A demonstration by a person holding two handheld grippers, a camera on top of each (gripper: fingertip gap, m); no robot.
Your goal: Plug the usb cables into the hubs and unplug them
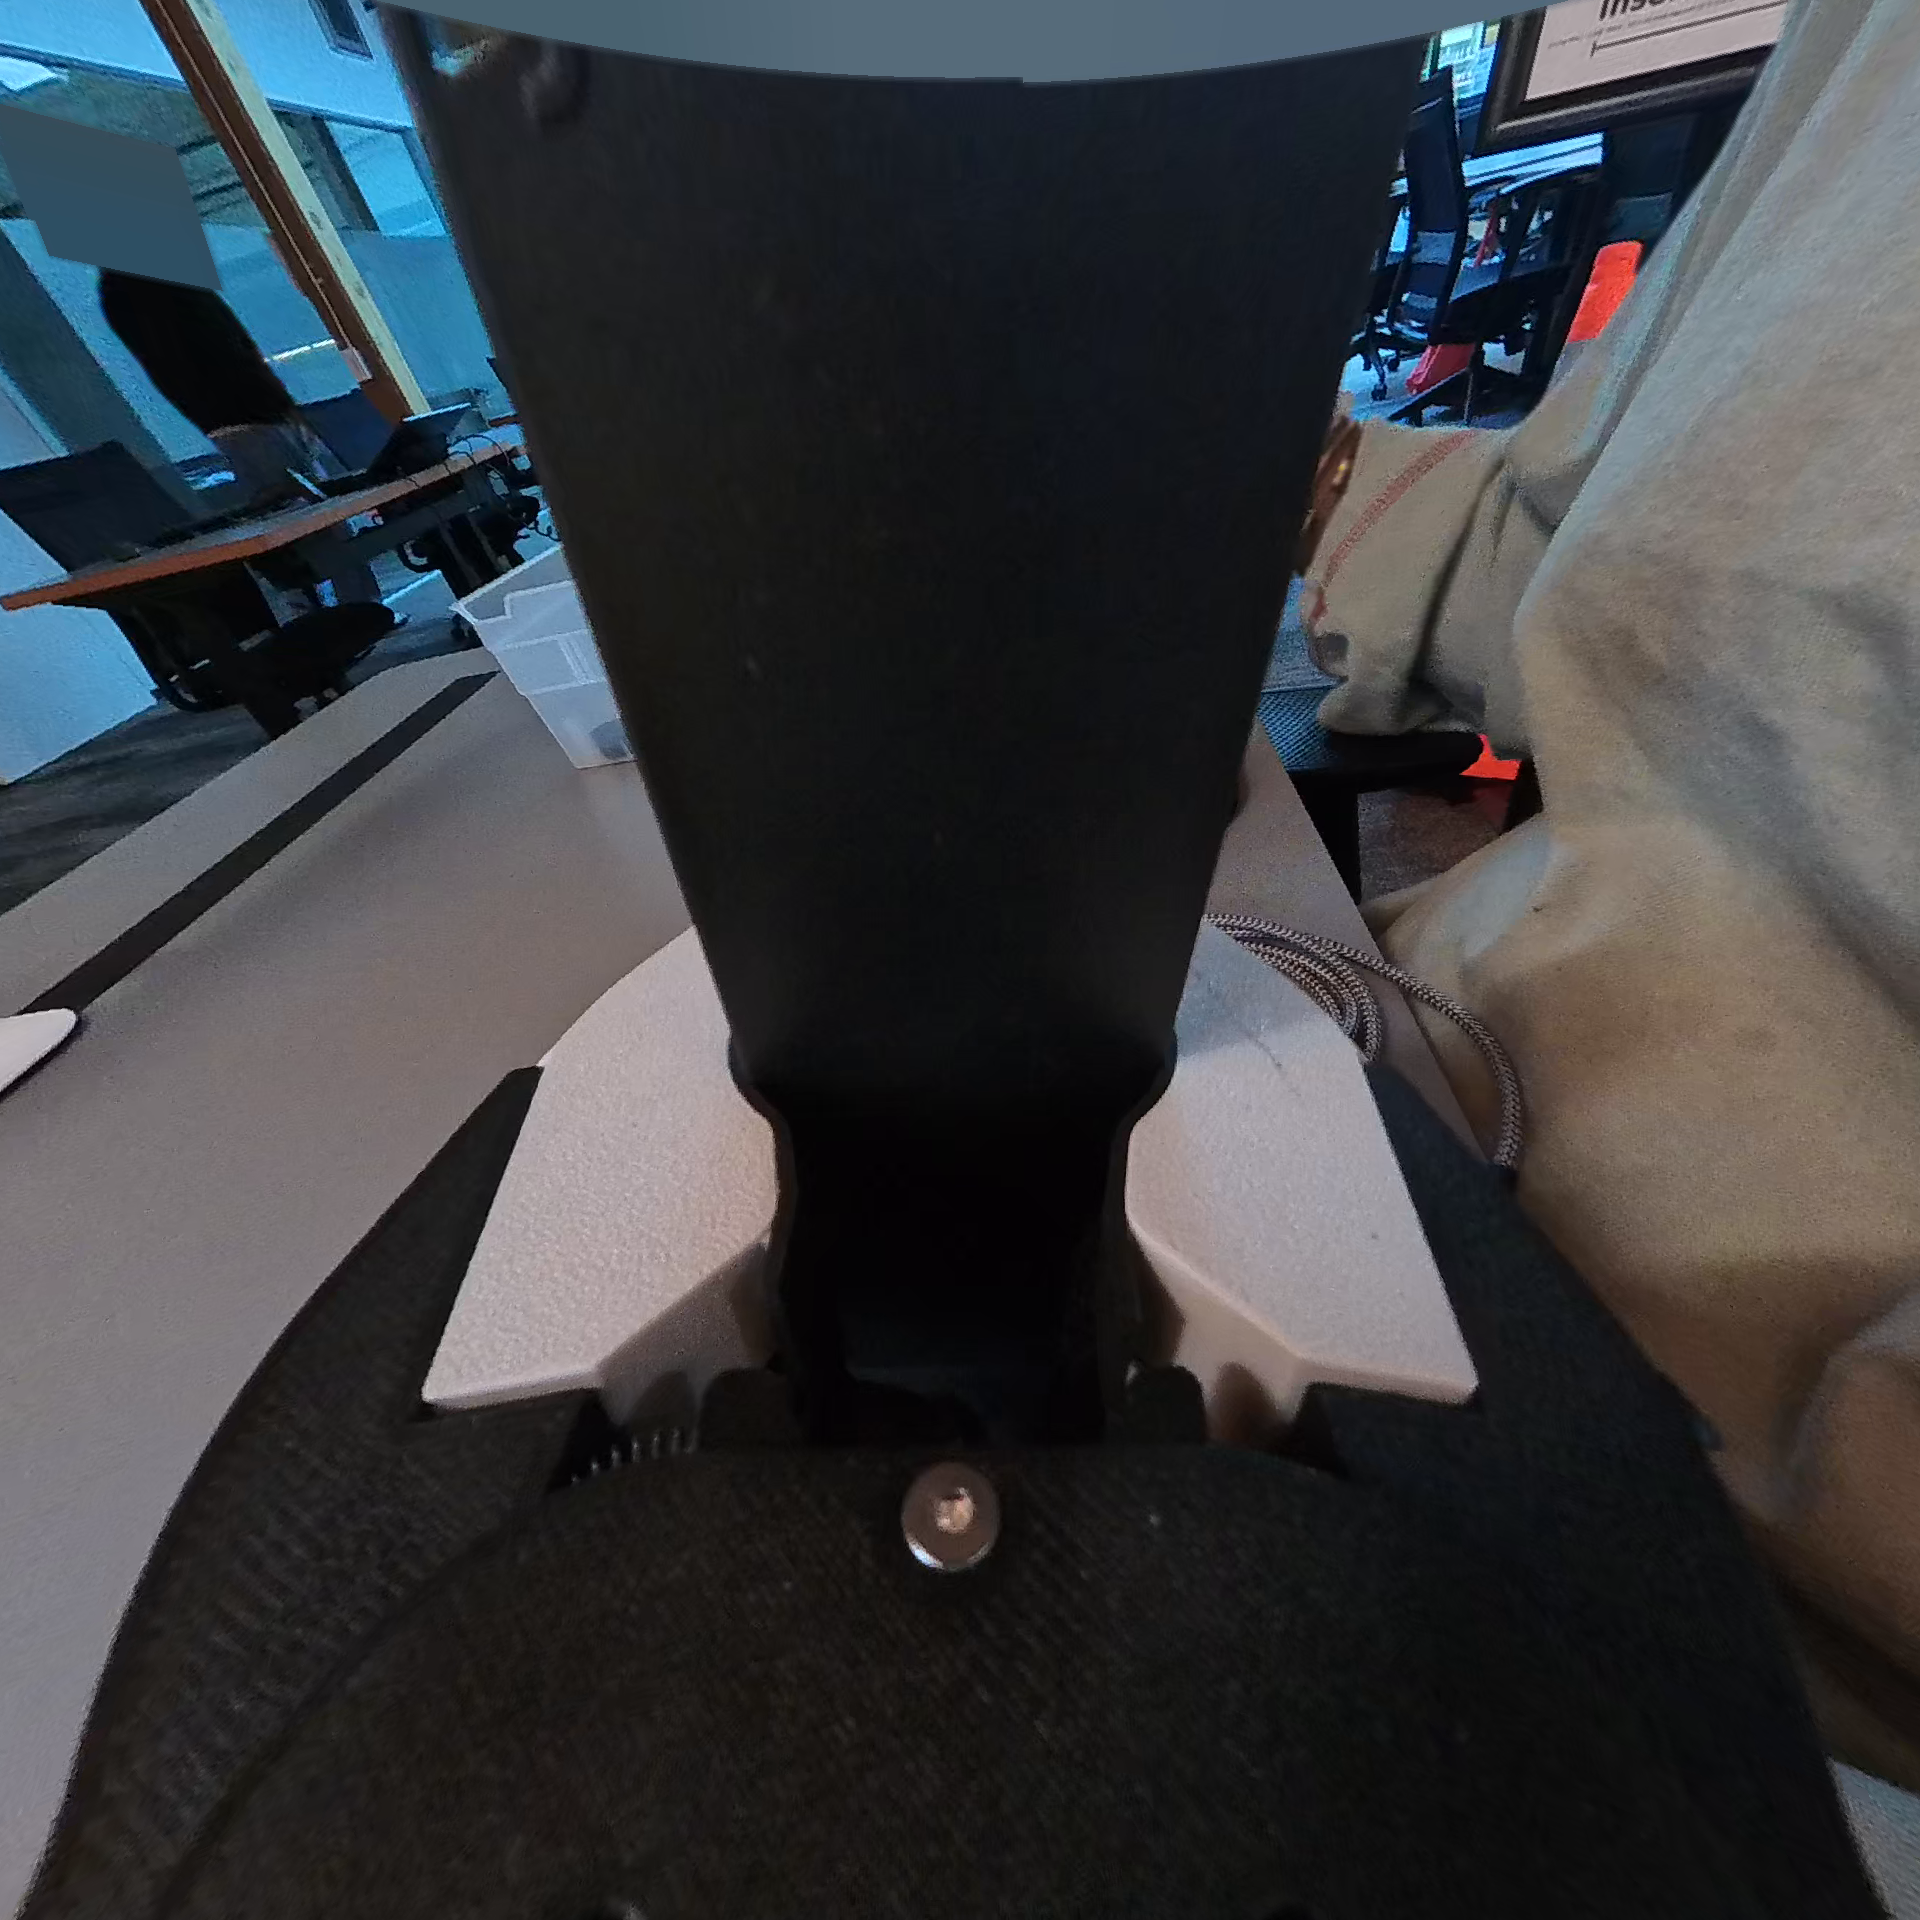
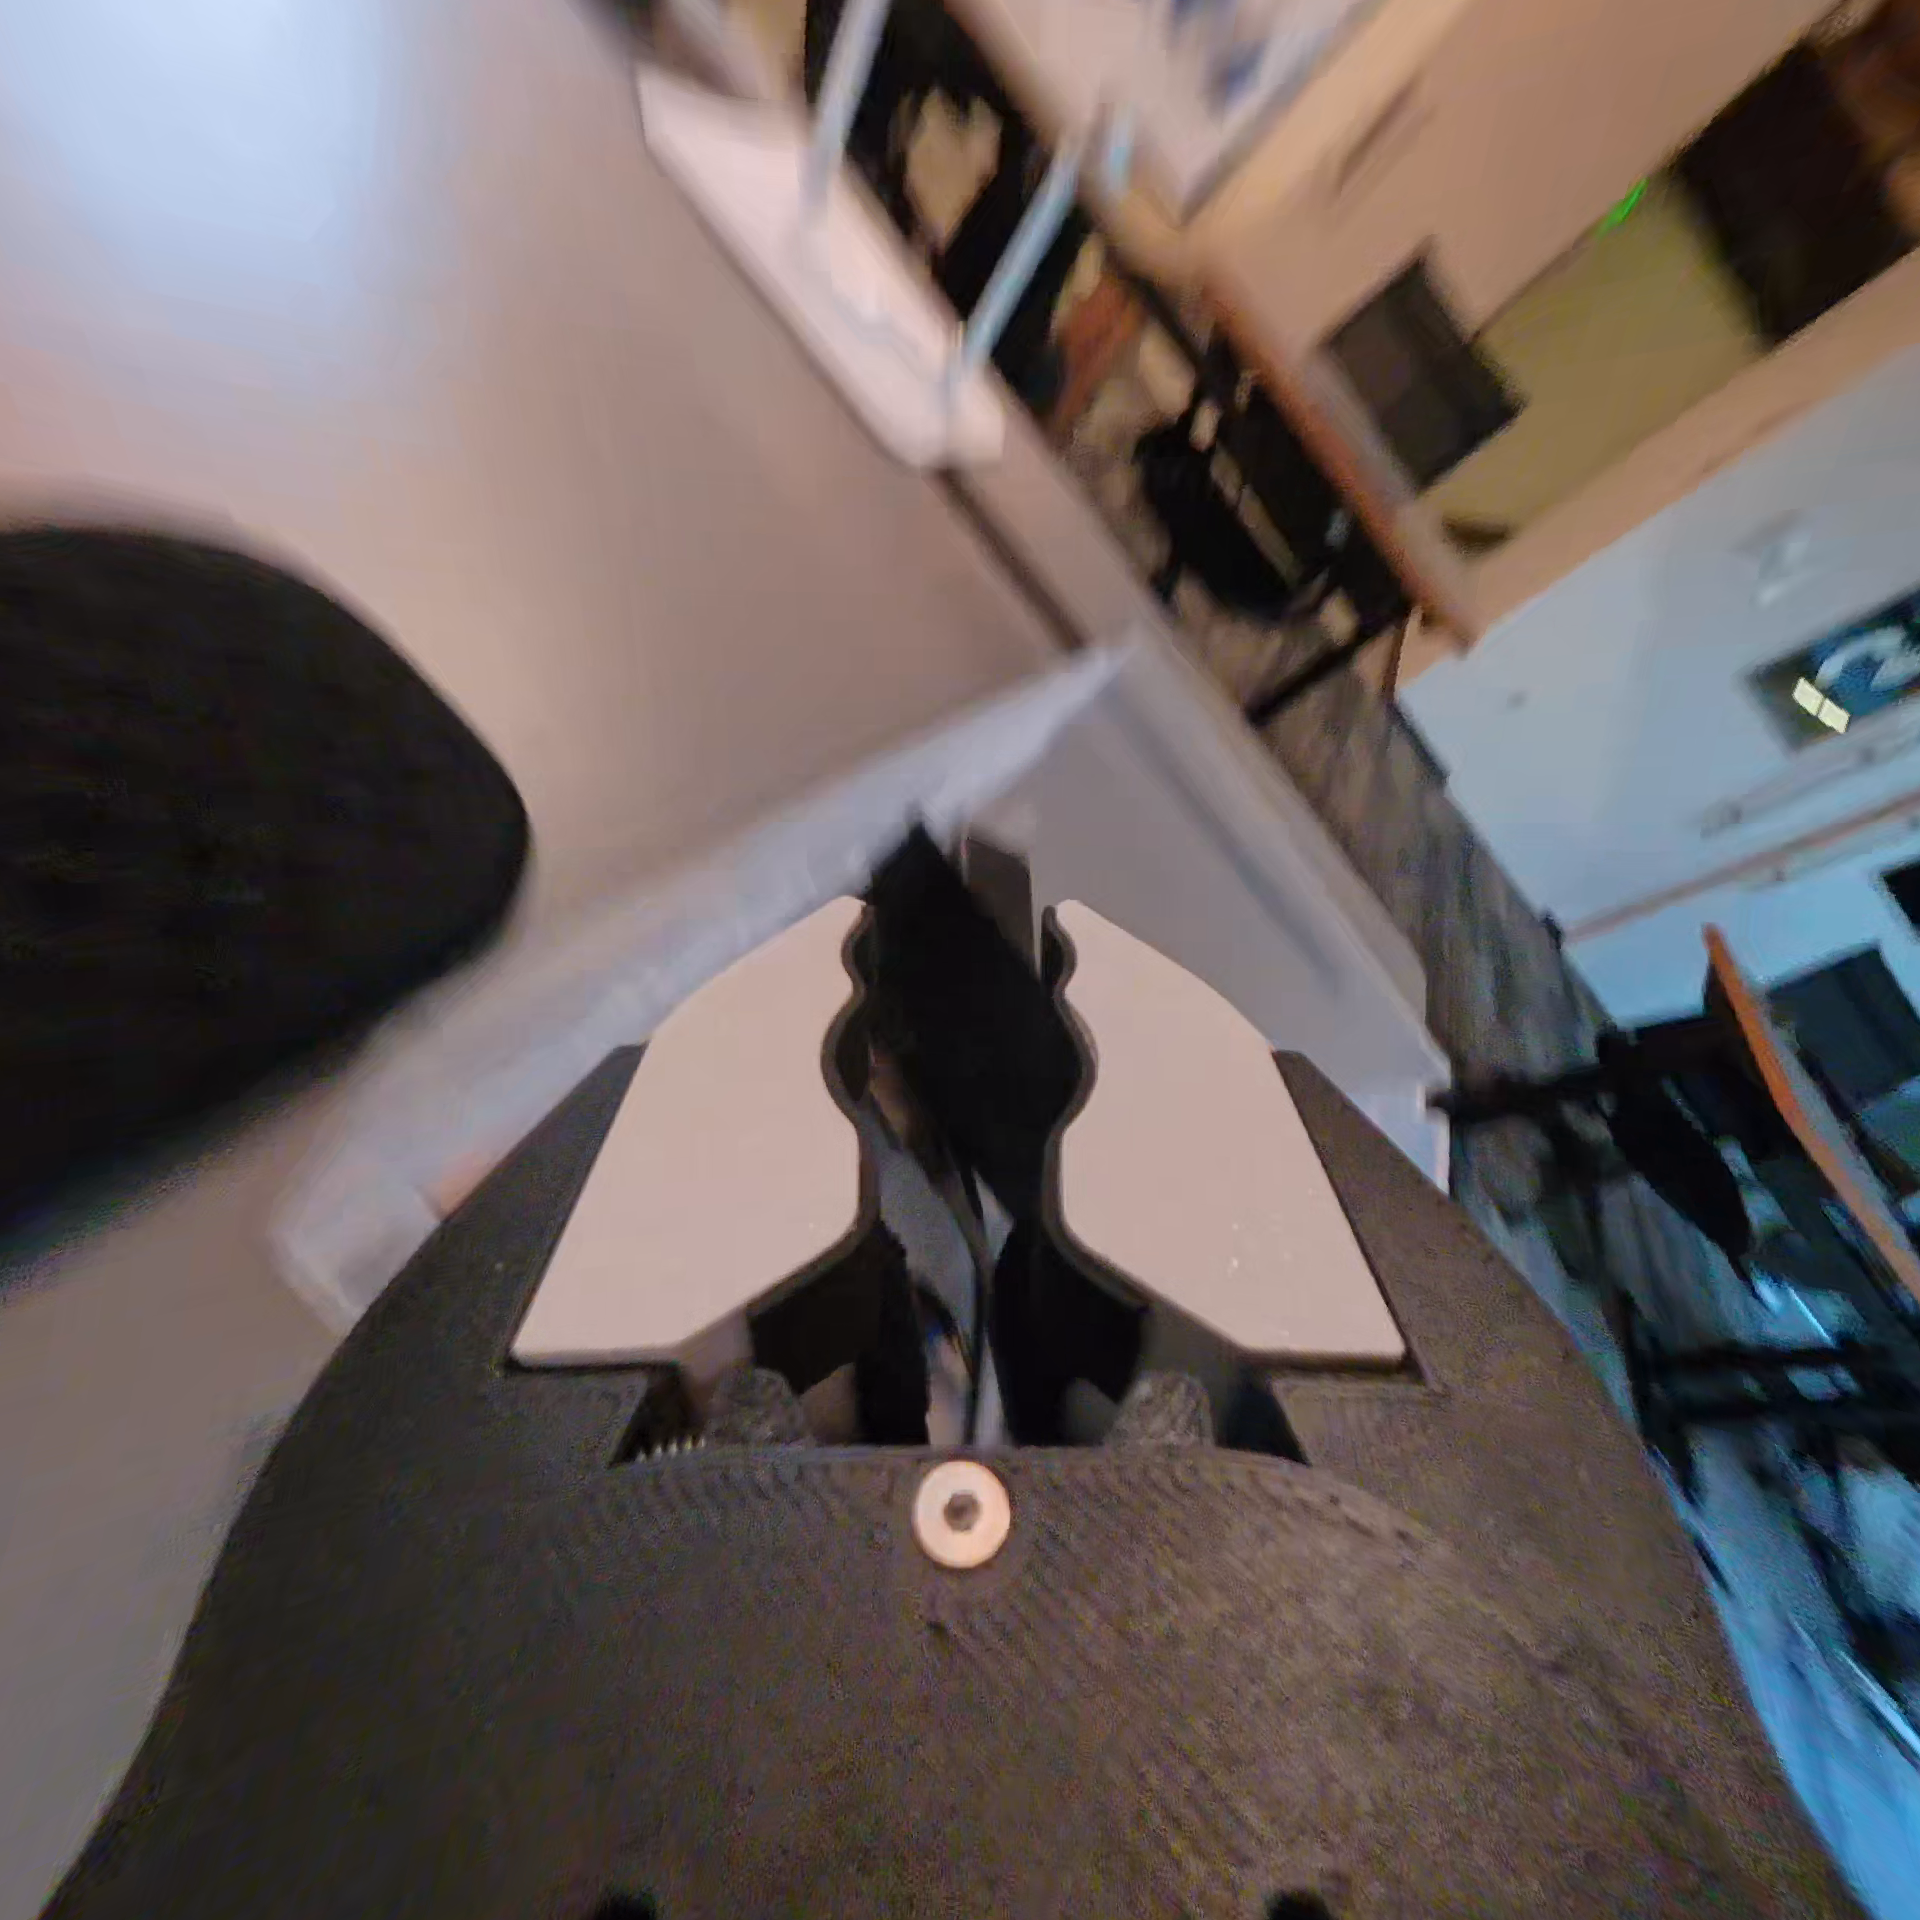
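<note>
The left gripper (image 1: 951,1195) was clamped on a broad black slab (image 1: 914,520), perhaps a hub, that rose upright between its white fingers (image 1: 623,1226). A braided grey cable (image 1: 1382,997) lay at the table's (image 1: 312,987) right edge, beside a person's pale sleeve (image 1: 1662,831). The right gripper (image 2: 956,914), blurred, was nearly closed on something thin and black (image 2: 956,1018); I couldn't tell what.

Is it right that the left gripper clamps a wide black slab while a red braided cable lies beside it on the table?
Not quite. The braided cable is grey, not red; the left wrist view shows it. The left gripper does clamp the wide black slab above the table.
</note>
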